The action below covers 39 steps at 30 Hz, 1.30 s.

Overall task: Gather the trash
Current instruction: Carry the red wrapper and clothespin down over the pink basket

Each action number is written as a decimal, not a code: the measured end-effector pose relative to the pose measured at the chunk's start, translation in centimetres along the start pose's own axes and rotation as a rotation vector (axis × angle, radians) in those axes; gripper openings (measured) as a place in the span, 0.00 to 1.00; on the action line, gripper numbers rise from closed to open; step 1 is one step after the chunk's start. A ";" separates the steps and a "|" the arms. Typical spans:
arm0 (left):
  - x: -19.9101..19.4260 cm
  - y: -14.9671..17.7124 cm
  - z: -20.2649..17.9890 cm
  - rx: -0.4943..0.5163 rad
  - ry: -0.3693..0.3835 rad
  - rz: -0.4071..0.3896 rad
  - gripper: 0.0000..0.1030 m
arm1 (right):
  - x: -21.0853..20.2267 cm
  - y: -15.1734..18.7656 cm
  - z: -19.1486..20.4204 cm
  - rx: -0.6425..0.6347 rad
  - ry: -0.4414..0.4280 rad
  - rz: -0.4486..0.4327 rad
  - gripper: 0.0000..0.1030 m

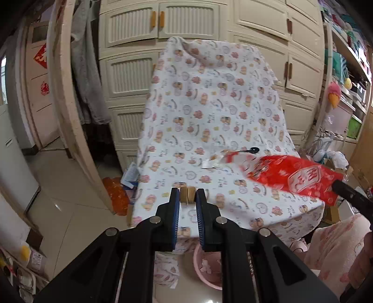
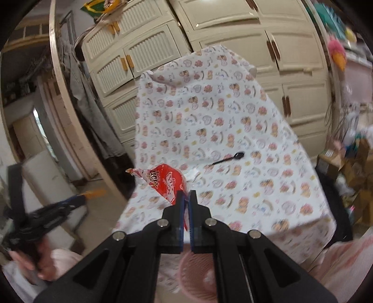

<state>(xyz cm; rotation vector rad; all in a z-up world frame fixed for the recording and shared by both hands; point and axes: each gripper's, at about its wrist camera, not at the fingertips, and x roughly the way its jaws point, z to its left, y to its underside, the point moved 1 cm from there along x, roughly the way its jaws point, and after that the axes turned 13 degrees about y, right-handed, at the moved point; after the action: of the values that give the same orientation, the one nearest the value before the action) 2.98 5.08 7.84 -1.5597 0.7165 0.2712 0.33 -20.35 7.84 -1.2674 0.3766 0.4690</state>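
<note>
The right gripper is clamped on a red snack wrapper, held above the near left part of the cloth-covered worktop. The left gripper grips two small tan round pieces between its pads at the worktop's near edge. A black plastic spoon and a clear torn wrapper lie on the cloth. A pink basket stands on the floor below the near edge. Cream cabinets stand behind.
</note>
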 end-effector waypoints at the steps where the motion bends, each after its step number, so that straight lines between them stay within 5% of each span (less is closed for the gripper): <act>1: 0.4 0.2 -0.3 -0.003 0.002 0.005 0.12 | -0.1 0.3 -0.1 0.002 -0.006 0.010 0.03; 10: 5.6 5.5 -0.3 -0.117 0.043 0.091 0.12 | 3.6 3.6 -1.0 -0.010 -0.055 0.204 0.03; 15: 7.5 7.5 0.6 -0.205 0.118 0.142 0.12 | 5.6 5.1 -1.2 -0.055 -0.041 0.277 0.03; 25: 10.9 9.1 0.6 -0.253 0.147 0.246 0.12 | 8.9 8.1 -1.3 -0.138 0.050 0.423 0.03; 28: 12.0 9.8 0.4 -0.265 0.176 0.298 0.12 | 9.7 8.5 -1.5 -0.144 0.065 0.459 0.03; 33: 14.4 12.0 -0.4 -0.216 0.091 0.405 0.12 | 11.7 10.2 -2.0 -0.154 0.111 0.523 0.03; 39: 17.0 14.8 0.5 -0.369 0.220 0.551 0.12 | 14.7 13.7 -2.2 -0.196 0.201 0.626 0.04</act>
<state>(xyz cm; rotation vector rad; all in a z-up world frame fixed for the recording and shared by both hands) 7.57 1.31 -13.89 -1.7284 1.3282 0.6764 5.50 -17.48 -11.53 -1.3802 0.9267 0.9273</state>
